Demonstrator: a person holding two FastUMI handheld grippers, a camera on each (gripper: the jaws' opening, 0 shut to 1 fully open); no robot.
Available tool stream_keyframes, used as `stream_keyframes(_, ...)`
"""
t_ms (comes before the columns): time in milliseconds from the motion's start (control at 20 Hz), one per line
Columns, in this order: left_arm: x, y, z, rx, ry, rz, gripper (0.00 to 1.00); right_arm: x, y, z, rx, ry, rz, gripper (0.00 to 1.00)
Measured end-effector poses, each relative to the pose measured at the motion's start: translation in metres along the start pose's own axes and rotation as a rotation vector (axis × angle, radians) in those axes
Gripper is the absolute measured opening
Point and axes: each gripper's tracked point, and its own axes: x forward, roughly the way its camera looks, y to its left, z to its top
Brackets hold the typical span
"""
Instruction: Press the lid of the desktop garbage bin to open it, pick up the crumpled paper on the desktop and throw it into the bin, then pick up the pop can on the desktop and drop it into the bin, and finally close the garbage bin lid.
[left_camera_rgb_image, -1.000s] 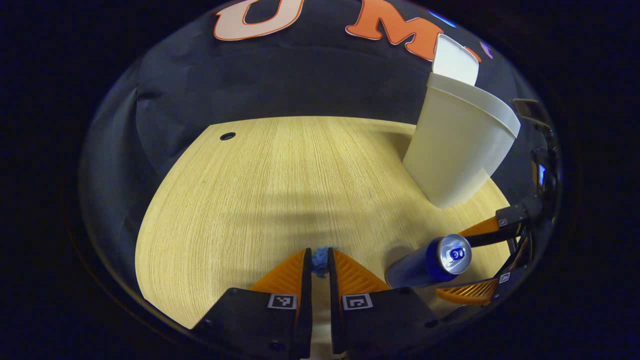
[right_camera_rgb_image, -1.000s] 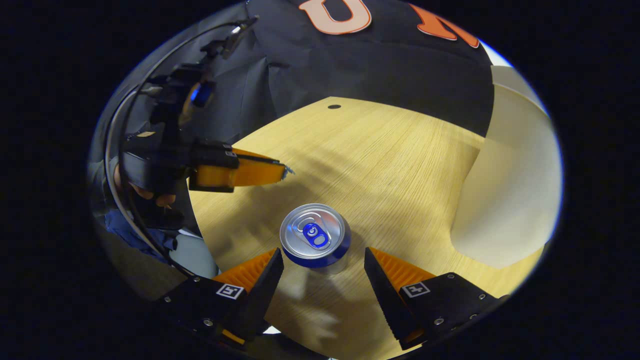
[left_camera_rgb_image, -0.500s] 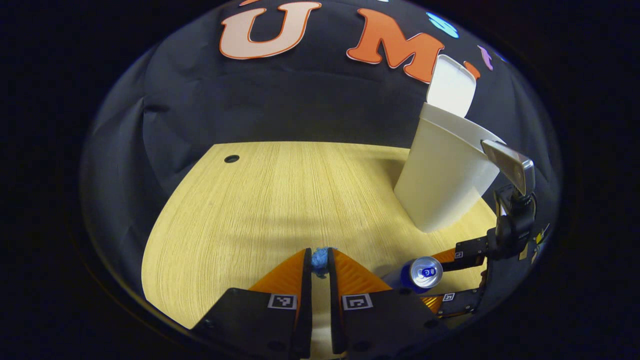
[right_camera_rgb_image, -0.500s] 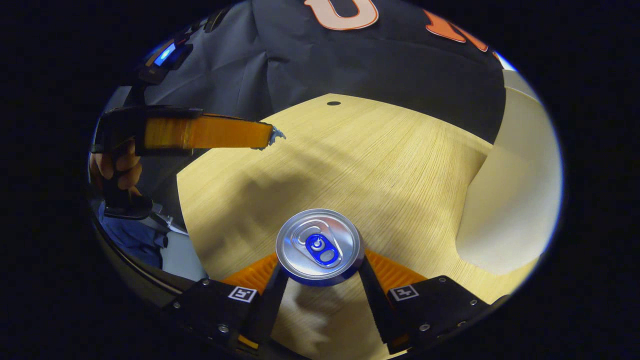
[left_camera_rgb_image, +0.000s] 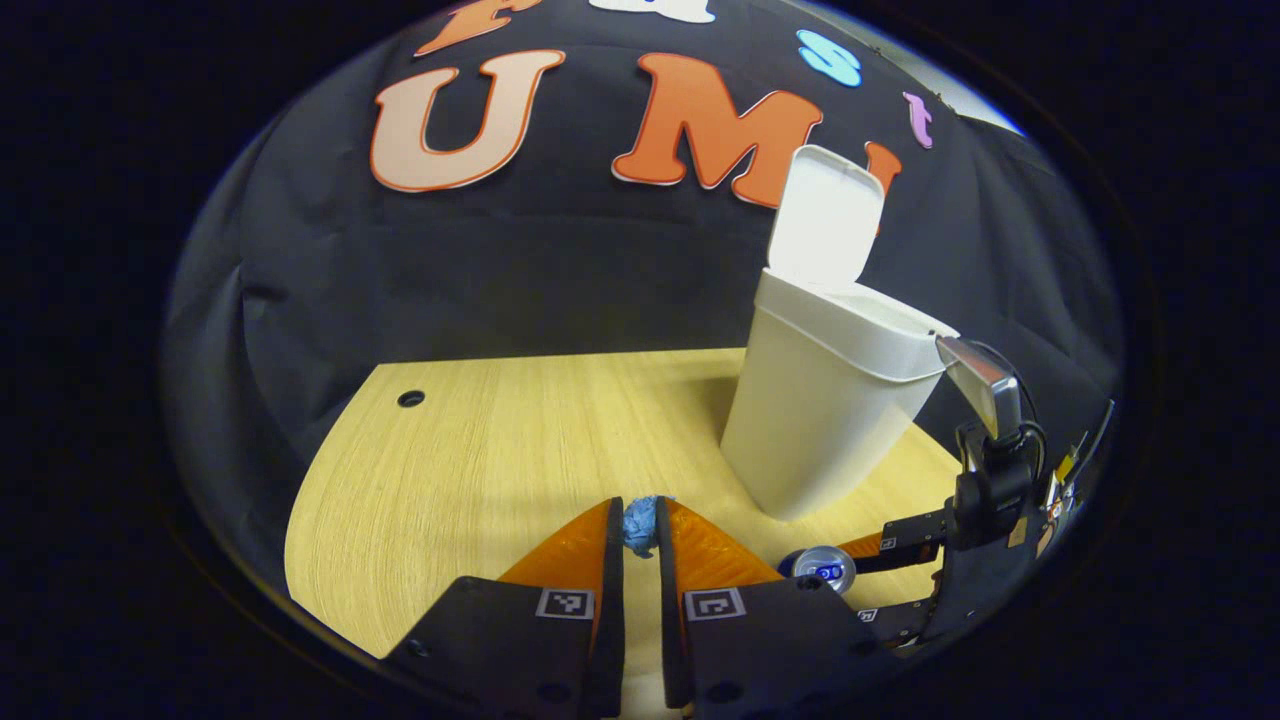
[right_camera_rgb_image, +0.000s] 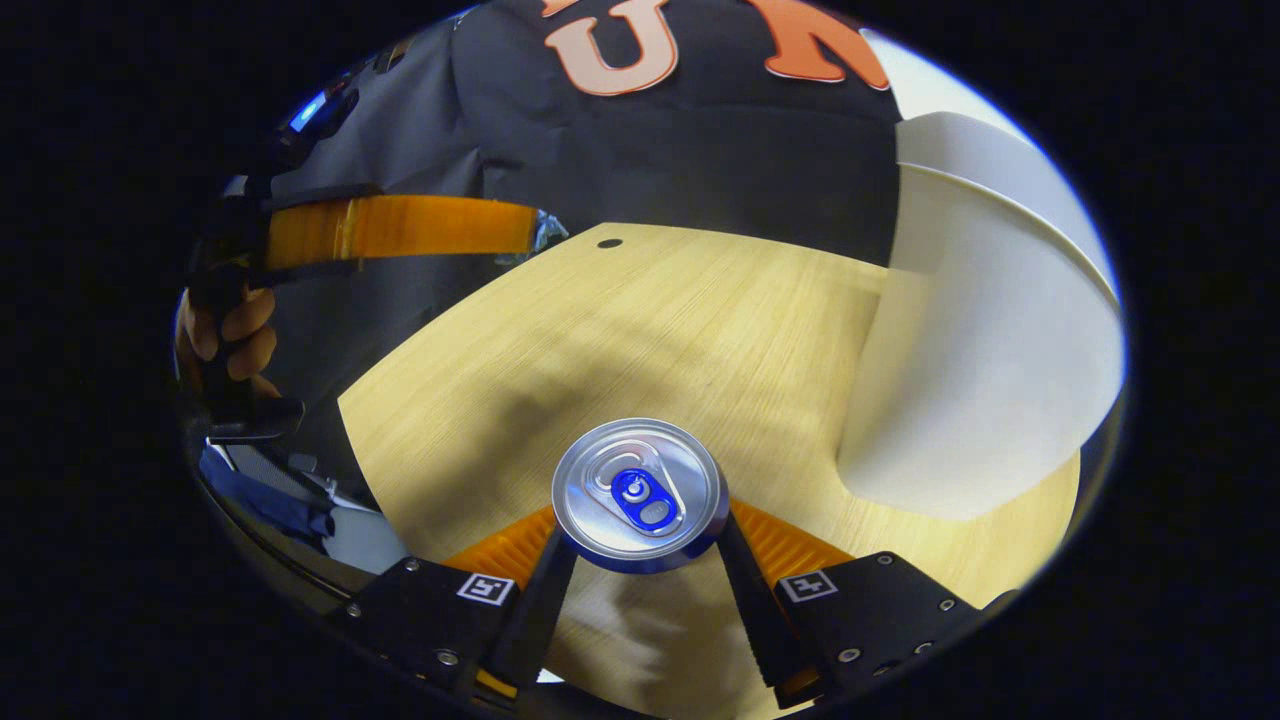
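Observation:
My left gripper (left_camera_rgb_image: 638, 508) is shut on a small blue crumpled paper (left_camera_rgb_image: 639, 524) pinched at its fingertips, held above the wooden table (left_camera_rgb_image: 480, 450). The white bin (left_camera_rgb_image: 825, 420) stands ahead to the right with its lid (left_camera_rgb_image: 826, 215) flipped upright. My right gripper (right_camera_rgb_image: 641, 532) is shut on the blue pop can (right_camera_rgb_image: 640, 490), one finger on each side of it, its silver top facing the camera. In the left gripper view the can (left_camera_rgb_image: 820, 570) sits low right, near the bin's base. In the right gripper view the left gripper (right_camera_rgb_image: 540, 228) hovers upper left, gripped by a hand (right_camera_rgb_image: 225, 335).
The bin's wall (right_camera_rgb_image: 985, 370) looms close on the right in the right gripper view. A small round hole (left_camera_rgb_image: 411, 399) marks the table's far left corner. Black cloth hangs behind the table. Bare wood stretches between the two grippers.
My right gripper has closed on the can, which stood between open fingers a second ago. My left gripper, still pinching the paper, has risen and drawn back, so the bin looks farther and fully upright.

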Motion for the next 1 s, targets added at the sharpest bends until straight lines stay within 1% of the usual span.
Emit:
stream_keyframes(200, -0.017, -0.003, 0.069, 0.01, -0.088, -0.087, 0.19, 0.004, -0.005, -0.022, 0.07, -0.031, -0.057, 0.81)
stream_keyframes(250, -0.021, -0.007, 0.086, 0.016, -0.112, -0.111, 0.19, 0.002, -0.005, -0.02, 0.083, -0.033, -0.074, 0.81)
stream_keyframes(350, -0.009, -0.033, 0.1, 0.033, -0.145, -0.154, 0.19, -0.002, -0.008, -0.02, 0.115, -0.031, -0.108, 0.81)
stream_keyframes(500, 0.0, -0.055, 0.115, 0.057, -0.165, -0.196, 0.19, -0.004, -0.021, -0.022, 0.145, -0.037, -0.141, 0.81)
stream_keyframes(650, -0.004, -0.081, 0.13, 0.078, -0.199, -0.25, 0.19, -0.018, -0.024, -0.036, 0.201, -0.047, -0.191, 0.81)
stream_keyframes(800, 0.0, -0.097, 0.14, 0.084, -0.197, -0.29, 0.19, -0.028, -0.034, -0.042, 0.273, -0.067, -0.223, 0.81)
stream_keyframes(850, 0.002, -0.104, 0.141, 0.091, -0.198, -0.3, 0.19, -0.037, -0.043, -0.045, 0.29, -0.079, -0.243, 0.81)
stream_keyframes(1000, 0.01, -0.12, 0.146, 0.111, -0.201, -0.331, 0.19, -0.055, -0.049, -0.053, 0.324, -0.089, -0.295, 0.81)
